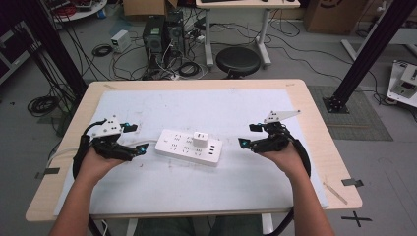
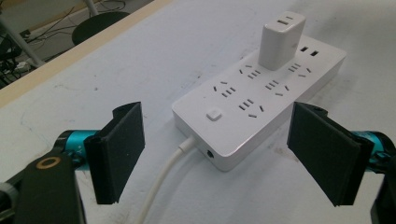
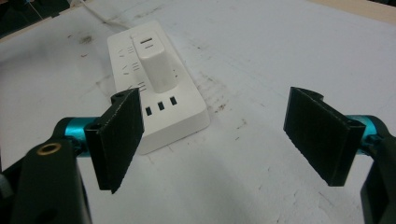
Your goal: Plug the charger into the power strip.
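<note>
At the middle of the tabletop point(image 1: 147, 196) lies the power strip point(image 1: 189, 146), long axis running left to right, a white charger point(image 1: 199, 138) plugged in. Left hand-held gripper point(image 1: 137, 139) sits nearer its corded end than right hand-held gripper point(image 1: 246, 135); both spread, empty.

Even, fairly bright overhead light falls on the bench point(image 1: 246, 105), leaving only soft, short shadows. The high view is slightly soft and grainy, with dimmer floor beyond. Both gripper views are sharp at centre; near jaws blur slightly, and no glare shows.
</note>
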